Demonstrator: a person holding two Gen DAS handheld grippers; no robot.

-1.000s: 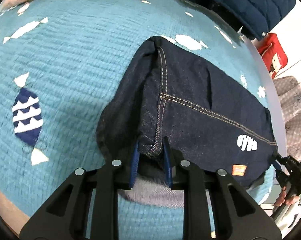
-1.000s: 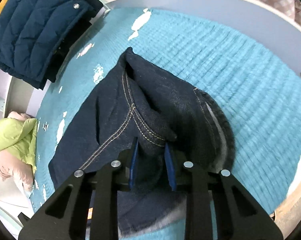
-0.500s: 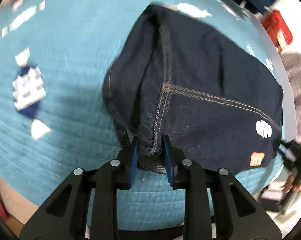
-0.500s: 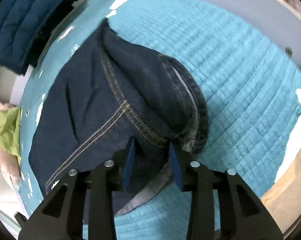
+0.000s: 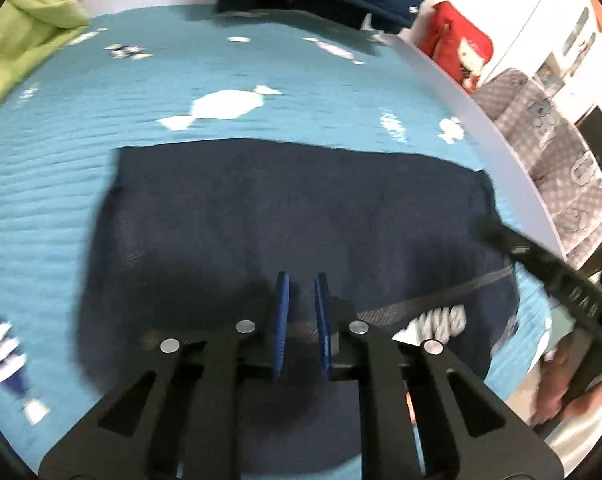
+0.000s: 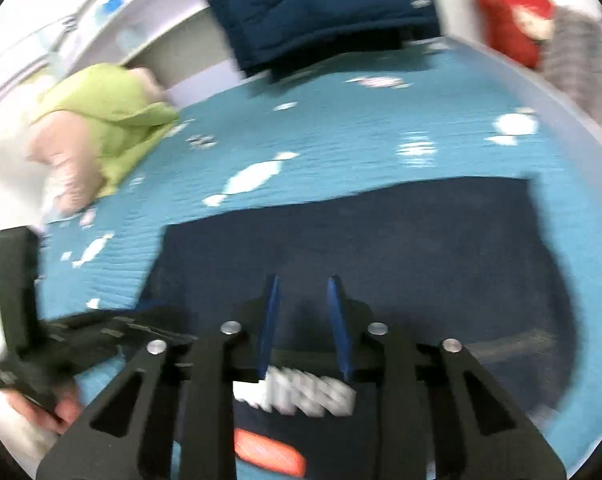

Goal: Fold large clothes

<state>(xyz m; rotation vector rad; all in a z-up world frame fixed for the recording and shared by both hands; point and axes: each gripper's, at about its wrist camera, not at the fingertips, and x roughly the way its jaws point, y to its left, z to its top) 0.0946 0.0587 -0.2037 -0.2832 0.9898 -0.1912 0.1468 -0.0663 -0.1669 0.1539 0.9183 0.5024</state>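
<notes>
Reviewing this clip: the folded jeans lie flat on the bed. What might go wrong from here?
1. The jeans lie near the bed's white edge; a tug could drag them off.
2. Both tongs, left and right, are closing with nothing visibly between them, so the next grasp may miss.
3. The frames are blurred; placement looks hard to judge.

Bedroom: quilted bedspread (image 5: 101, 128), pillow (image 6: 101, 120)
</notes>
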